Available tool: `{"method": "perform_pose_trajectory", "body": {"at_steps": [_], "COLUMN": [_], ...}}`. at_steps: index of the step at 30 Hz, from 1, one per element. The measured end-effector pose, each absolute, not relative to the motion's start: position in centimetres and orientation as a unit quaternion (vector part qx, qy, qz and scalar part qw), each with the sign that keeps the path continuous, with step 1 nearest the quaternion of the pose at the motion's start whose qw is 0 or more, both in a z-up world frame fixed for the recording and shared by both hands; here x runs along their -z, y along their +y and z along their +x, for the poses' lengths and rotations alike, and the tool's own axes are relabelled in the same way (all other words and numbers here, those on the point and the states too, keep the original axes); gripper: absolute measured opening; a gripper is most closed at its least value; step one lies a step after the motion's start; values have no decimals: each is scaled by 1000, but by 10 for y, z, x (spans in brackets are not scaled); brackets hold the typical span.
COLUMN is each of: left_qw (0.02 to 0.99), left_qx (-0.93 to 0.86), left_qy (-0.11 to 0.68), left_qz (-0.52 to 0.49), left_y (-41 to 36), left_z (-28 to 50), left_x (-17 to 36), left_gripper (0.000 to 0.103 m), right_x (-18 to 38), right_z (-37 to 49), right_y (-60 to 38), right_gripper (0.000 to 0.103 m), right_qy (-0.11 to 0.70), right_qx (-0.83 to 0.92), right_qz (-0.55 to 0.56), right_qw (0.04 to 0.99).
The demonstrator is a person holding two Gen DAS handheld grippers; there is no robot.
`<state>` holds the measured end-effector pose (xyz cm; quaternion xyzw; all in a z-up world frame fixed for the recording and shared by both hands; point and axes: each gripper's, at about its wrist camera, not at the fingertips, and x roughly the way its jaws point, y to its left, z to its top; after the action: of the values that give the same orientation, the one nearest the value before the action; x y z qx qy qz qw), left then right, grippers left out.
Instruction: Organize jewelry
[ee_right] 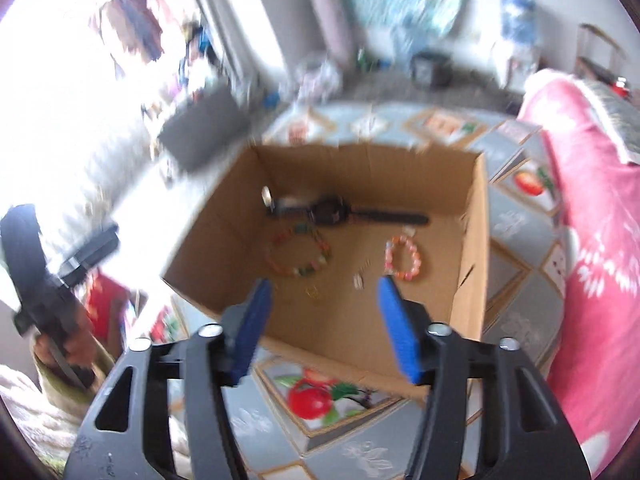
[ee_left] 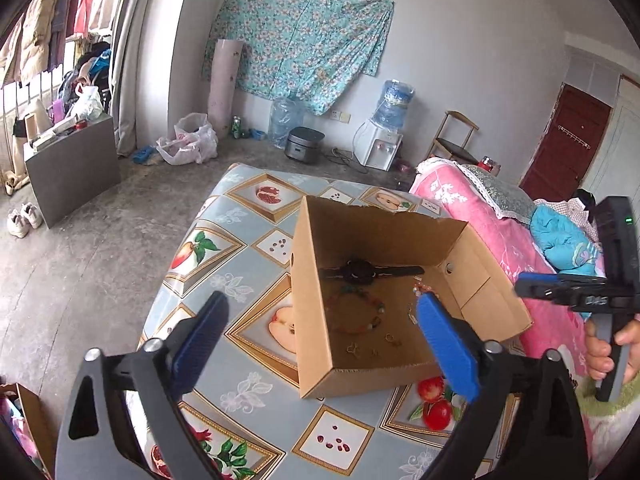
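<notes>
Up front, the left tool [ee_left: 320, 332] stands with its blue pads spread wide and nothing between them, over the near-left corner of the cardboard box [ee_left: 316, 236] on the counter [ee_left: 224, 248]. Inside the box, ahead of that tool, lie a black watch [ee_left: 362, 271], a multicoloured bead bracelet [ee_left: 356, 312] and small gold earrings [ee_left: 354, 349]. Further right, the right tool [ee_right: 324, 296] is also parted and empty, a pink bead bracelet [ee_right: 403, 260] lying just beyond its right pad.

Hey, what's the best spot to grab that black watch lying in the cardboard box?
Grip the black watch by its strap, likely right of the case, coming straight down from above. It lies flat along the cardboard box's far wall, so the jaws should close across the narrow strap.
</notes>
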<state>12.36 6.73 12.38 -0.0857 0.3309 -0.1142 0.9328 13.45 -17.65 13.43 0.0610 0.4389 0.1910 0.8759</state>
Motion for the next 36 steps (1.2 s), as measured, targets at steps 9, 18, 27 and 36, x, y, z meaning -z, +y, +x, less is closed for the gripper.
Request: {"method": "perform_pose_trajectory", "body": {"at_steps": [9,18,27,36], "left_qw": [949,935,832,846], "left_qx": [49,63,183,204], "left_qy": [305,340,453,442], "left_qz": [-62,-76,-265,-217], "left_y": [48,55,64,41], "left_z": [96,138,171,159], "left_x": [-133,-97,-22,-37], "left_gripper": [98,98,97,97], "right_x": [-141,-124,-50,-52], "right_z": [87,112,143,134], "right_y": [-175,-190,-269,-259], "right_gripper": [88,90,90,90], "right_qy": [363,349,450,456], "right_qx": [-124,-44,-95,-131], "right_qz": [145,73,288,296], "right_qw": [912,933,840,829]}}
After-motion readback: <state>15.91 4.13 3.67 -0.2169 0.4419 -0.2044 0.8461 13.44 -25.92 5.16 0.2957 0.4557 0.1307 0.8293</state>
